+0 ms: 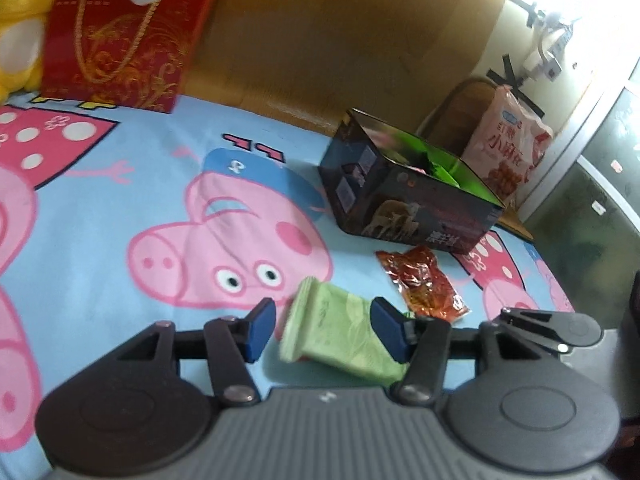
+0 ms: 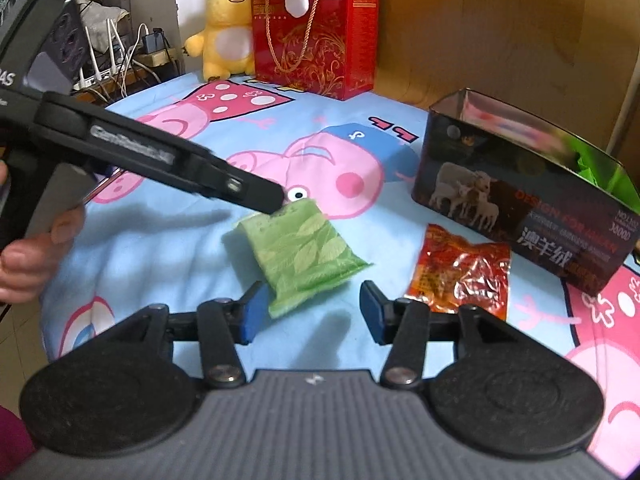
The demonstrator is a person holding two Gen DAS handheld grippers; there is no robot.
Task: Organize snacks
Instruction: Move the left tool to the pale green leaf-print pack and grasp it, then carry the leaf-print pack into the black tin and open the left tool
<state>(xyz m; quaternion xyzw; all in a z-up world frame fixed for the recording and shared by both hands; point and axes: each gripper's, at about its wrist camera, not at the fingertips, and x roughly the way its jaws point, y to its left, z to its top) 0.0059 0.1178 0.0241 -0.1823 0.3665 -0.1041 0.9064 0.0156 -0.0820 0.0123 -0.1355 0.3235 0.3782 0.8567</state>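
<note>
A green leaf-print snack packet [image 1: 344, 320] lies on the cartoon-pig cloth [image 1: 100, 208], between the blue pads of my left gripper [image 1: 325, 328]. The right pad touches it and a small gap shows at the left pad. In the right wrist view the left gripper [image 2: 274, 200] meets the packet's [image 2: 304, 256] far corner. My right gripper [image 2: 312, 314] stands open at the packet's near end, which rests against its left pad only. A red foil snack packet [image 2: 460, 276] [image 1: 424, 284] lies to the right, in front of a dark open box [image 2: 500, 200] [image 1: 400, 208] holding green packets [image 1: 440, 168].
A red gift bag [image 2: 316, 40] and a yellow plush toy [image 2: 226, 28] stand at the far edge by a wooden board. A pink snack bag [image 1: 508, 148] sits on a chair behind the box. A hand [image 2: 28, 256] holds the left gripper; cables [image 2: 120, 56] lie beyond the left edge.
</note>
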